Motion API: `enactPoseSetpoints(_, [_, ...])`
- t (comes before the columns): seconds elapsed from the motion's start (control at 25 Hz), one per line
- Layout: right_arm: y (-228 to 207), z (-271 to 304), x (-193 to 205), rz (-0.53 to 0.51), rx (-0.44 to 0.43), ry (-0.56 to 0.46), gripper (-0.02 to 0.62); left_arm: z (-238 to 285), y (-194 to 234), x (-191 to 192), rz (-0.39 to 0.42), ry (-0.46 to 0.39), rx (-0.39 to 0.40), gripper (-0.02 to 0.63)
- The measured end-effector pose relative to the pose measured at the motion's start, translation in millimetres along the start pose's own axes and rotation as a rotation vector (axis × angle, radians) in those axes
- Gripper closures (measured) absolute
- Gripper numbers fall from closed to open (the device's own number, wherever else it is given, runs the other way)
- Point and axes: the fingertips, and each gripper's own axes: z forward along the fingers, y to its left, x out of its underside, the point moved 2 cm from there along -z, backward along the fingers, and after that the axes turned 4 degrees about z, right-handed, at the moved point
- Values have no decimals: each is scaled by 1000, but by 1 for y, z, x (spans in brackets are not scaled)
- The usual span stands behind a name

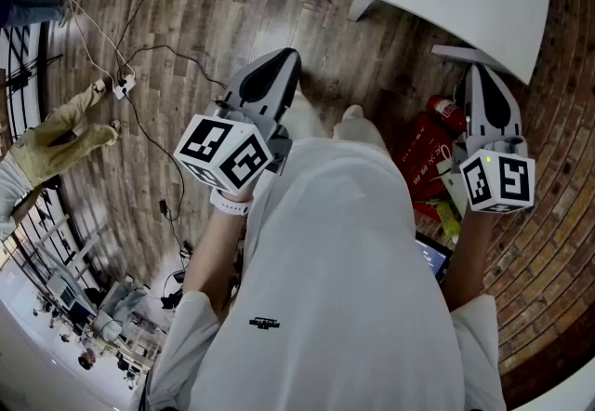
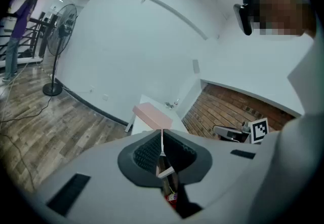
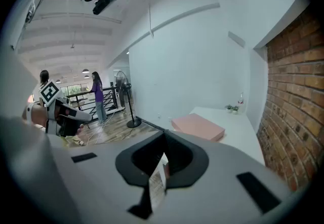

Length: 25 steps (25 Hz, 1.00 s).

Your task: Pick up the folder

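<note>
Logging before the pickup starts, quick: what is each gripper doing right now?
Left gripper: closed, holding nothing.
Right gripper: closed, holding nothing.

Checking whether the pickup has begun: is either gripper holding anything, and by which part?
Nothing is held. The left gripper and the right gripper both have their jaws shut and empty; the pink folder lies on the white table.

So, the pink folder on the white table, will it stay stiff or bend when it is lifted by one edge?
The pink folder looks like a flat slab with some thickness and straight edges, so it probably stays fairly stiff. It lies flat on the smooth white table, so it may slide when pushed rather than tip.
</note>
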Motion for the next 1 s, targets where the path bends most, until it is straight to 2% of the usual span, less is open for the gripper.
enactPoseSetpoints(0.12, [-7,-32,8,-17,-23,-21,589,-4,-48,13,28,-11,-22,578])
enactPoseSetpoints(0.24, [-15,-61,17,-14,-33,-36,589,-1,-88,15,89,-24,-15,580])
enactPoseSetpoints(0.48, [-17,-97,34,33,-42,-86,589,-7,-131,24,156,-64,-1,580])
enactPoseSetpoints(0.6, [-25,-100,30,33,-37,-113,588,-5,-136,27,147,-83,-14,580])
enactPoseSetpoints(0.8, [-31,-92,25,44,-59,-125,586,-7,-124,37,103,-67,-43,580])
enactPoseSetpoints(1.0, [-34,-78,2,41,-48,-114,584,-2,-109,14,76,-87,-54,580])
